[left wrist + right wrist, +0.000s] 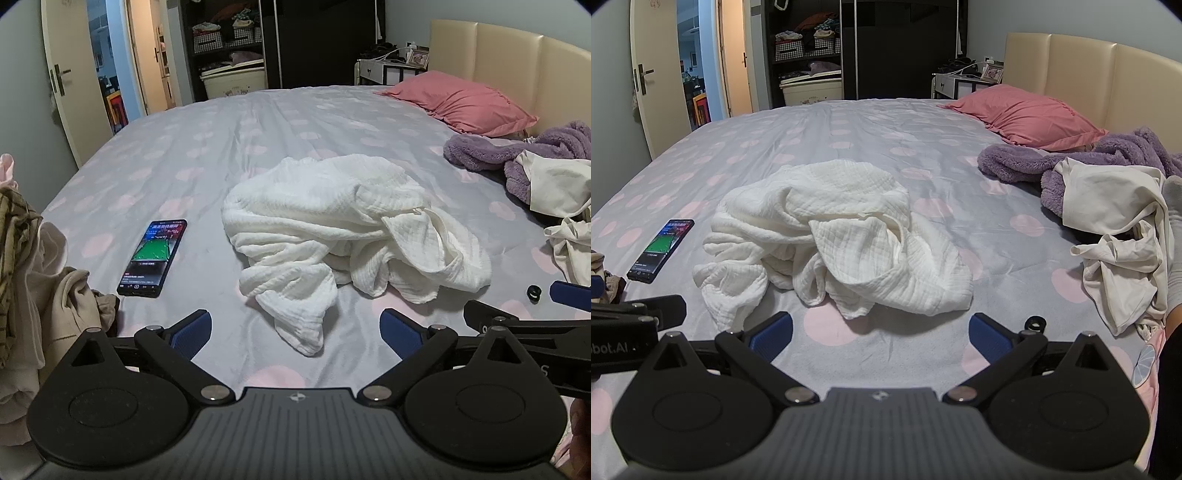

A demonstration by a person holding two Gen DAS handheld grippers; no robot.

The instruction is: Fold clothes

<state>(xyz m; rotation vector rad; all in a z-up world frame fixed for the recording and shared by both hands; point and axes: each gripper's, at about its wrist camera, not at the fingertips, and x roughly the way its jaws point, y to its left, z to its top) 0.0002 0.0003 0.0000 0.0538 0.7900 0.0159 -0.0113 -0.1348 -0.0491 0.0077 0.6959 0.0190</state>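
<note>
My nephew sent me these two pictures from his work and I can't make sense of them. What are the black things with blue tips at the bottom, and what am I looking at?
Those are two hand-held grabbing tools; a person holds one in each hand. Each carries a camera looking along its two blue-tipped fingers. One picture comes from the left gripper, the other from the right gripper. Both are open and hold nothing. Ahead is a bed with a crumpled white cloth in the middle, waiting to be folded. A phone with its screen lit lies left of it. A pink pillow, a purple fleece and more clothes lie to the right.
</note>
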